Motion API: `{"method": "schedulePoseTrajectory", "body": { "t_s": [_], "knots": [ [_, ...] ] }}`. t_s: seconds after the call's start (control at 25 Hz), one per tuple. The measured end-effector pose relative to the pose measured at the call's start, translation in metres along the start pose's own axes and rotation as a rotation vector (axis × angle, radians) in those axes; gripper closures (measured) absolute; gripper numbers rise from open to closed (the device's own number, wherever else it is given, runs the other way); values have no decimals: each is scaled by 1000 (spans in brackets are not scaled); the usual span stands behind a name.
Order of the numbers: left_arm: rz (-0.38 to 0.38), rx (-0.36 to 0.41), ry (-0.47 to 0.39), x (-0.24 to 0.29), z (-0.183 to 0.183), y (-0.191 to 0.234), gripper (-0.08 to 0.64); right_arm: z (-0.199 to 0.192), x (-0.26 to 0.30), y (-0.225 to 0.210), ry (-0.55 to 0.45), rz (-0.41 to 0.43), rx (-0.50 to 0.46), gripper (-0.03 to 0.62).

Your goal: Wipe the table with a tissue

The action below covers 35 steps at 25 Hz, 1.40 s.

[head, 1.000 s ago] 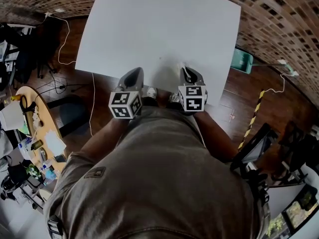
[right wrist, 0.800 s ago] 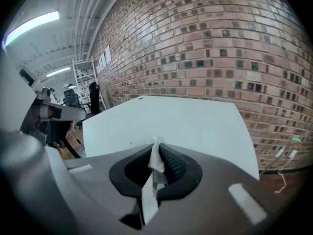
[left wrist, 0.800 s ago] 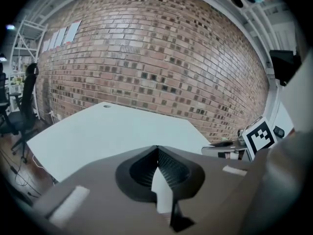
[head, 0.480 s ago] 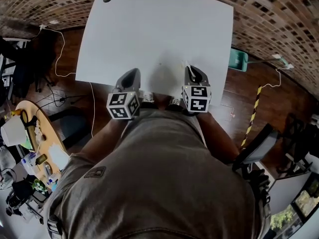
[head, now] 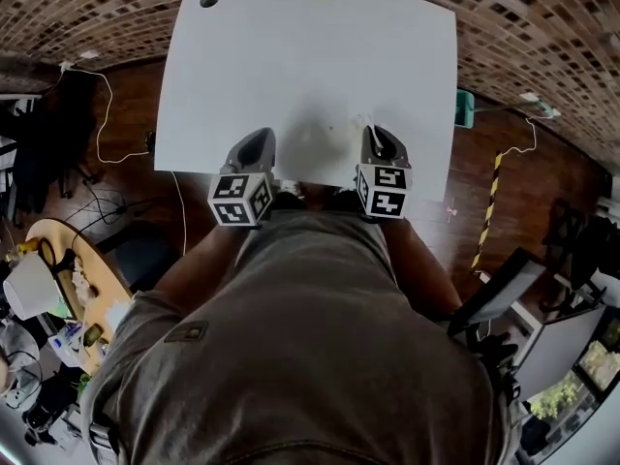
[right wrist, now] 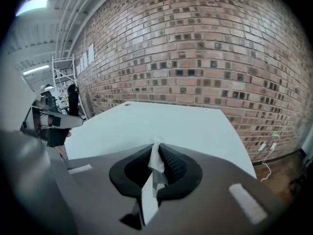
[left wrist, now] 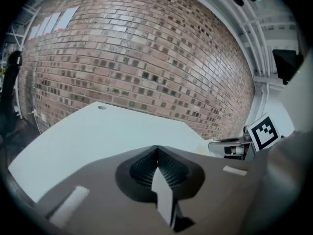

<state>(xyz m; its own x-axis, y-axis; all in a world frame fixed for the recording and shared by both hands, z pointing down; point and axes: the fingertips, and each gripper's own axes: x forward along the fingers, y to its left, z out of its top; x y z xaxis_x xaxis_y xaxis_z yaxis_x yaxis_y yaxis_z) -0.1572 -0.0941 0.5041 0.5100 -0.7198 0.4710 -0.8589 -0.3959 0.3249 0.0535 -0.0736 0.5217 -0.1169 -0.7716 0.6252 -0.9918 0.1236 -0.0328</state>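
Table top [head: 310,56] open ahead, brick wall [head: 528,32] along its far edge

Soft, even light leaves the pale tabletop [head: 310,56] brightest in the head view. Both gripper views bend strongly and darken at their round edges, with the nearest parts blurred

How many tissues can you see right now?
1. The tissue is pinched in the right gripper, over the table near its front edge. The left gripper is shut and empty.
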Motion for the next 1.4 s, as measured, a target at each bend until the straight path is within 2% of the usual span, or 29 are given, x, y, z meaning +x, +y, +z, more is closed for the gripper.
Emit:
{"method": "schedulePoseTrajectory", "body": {
  "t_s": [0.2, 0.52, 1.08, 1.2, 1.4],
  "knots": [
    [10, -13, 8, 4, -1, 12, 558, 1, 6, 2, 11, -9, -2, 558],
    [36, -7, 25, 16, 2, 5, 558, 2, 30, -6, 33, 27, -3, 558],
    [111, -33, 114, 28, -18, 22, 558, -18, 88, -6, 146, 91, -21, 558],
    [125, -39, 122, 26, -20, 30, 558, -28, 97, -3, 185, 93, -33, 559],
    [129, -44, 116, 25, -17, 37, 558, -31, 97, 1, 189, 95, -46, 558]
  ]
}}
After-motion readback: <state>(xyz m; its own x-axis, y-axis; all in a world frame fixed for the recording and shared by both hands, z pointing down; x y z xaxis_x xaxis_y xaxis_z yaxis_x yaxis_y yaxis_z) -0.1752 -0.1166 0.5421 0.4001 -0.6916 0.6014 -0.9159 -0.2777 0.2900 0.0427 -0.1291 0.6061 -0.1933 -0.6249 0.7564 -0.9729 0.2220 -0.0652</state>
